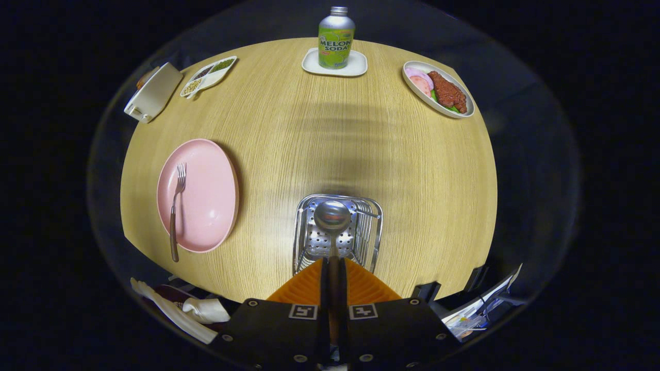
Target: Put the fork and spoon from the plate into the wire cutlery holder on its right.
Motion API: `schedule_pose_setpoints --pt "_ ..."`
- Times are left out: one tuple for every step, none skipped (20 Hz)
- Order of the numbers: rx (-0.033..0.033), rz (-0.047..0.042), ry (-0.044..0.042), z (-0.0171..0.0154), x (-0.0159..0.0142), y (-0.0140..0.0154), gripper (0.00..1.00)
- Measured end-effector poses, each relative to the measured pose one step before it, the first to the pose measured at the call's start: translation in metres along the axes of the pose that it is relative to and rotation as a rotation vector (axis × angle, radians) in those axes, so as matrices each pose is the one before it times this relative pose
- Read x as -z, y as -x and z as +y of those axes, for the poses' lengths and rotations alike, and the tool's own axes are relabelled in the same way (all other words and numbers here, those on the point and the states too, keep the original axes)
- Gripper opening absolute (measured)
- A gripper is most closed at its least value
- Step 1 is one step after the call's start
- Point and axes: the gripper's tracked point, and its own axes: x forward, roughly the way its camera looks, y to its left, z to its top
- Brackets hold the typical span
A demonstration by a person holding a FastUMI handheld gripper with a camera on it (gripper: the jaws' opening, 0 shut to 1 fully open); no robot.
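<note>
Above the wire cutlery holder (337, 232) my tongs (333, 268) are closed on the spoon (332, 219), not yet dropped; the fork (176, 206) waits on the pink plate (206, 196), left.

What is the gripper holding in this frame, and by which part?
The gripper is shut on the spoon, gripping its handle, with the bowl hanging over the wire cutlery holder.
</note>
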Motion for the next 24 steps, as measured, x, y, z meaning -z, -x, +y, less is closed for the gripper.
schedule_pose_setpoints --pt "-0.00516 -0.01293 -0.00477 0.00098 -0.00235 0.00248 0.11" --pt "0.00211 -0.01483 -0.00185 -0.00094 -0.00112 0.00326 0.11" --pt "0.00871 -0.01995 0.00119 -0.00179 -0.00261 0.00513 0.13" --pt "0.01201 -0.02319 -0.00294 -0.00192 -0.00153 0.00409 0.14" --pt "0.00263 -0.03248 -0.01136 0.00053 -0.00478 0.00675 0.24" --pt "-0.00359 -0.03668 -0.01664 0.00212 -0.00493 0.00564 0.30" --pt "-0.00459 -0.04326 -0.01845 0.00270 -0.00607 0.00782 0.44" --pt "-0.00381 -0.04456 -0.01641 0.00309 -0.00461 0.00709 0.54" --pt "-0.00287 -0.04547 -0.01411 0.00470 -0.00690 0.00585 0.64" --pt "-0.00856 -0.05366 -0.01497 0.00554 -0.00743 0.00663 0.71" --pt "-0.01002 -0.04548 -0.00972 0.00881 -0.00622 0.00590 0.87" --pt "-0.01098 -0.05148 -0.00853 0.00969 -0.00838 0.00499 0.94" --pt "-0.00912 -0.04755 0.00200 0.01013 -0.00686 0.00339 1.00" --pt "-0.00274 -0.04587 0.00987 0.00962 -0.00487 0.00228 1.00" --pt "-0.00042 -0.04436 0.01183 0.00923 -0.00627 0.00199 1.00" --pt "-0.00756 -0.03355 0.00876 0.01156 -0.00318 0.00167 1.00" --pt "-0.01859 -0.03888 -0.00381 0.01472 -0.00453 0.00019 1.00" --pt "-0.02255 -0.02427 -0.00679 0.01428 -0.00088 0.00075 1.00" --pt "-0.01886 -0.01302 -0.00086 0.01382 0.00014 -0.00290 1.00" --pt "-0.00793 -0.01930 0.00153 0.01105 0.00166 -0.00498 0.99" --pt "0.00227 -0.00896 0.01619 0.00976 0.00444 -0.00504 1.00" --pt "0.00392 -0.01147 0.00737 0.00659 0.00351 -0.00547 1.00" --pt "-0.01287 -0.00572 -0.00642 0.01348 0.00533 -0.00535 1.00" --pt "-0.02155 -0.00162 -0.01620 0.01596 0.00733 -0.00562 1.00"
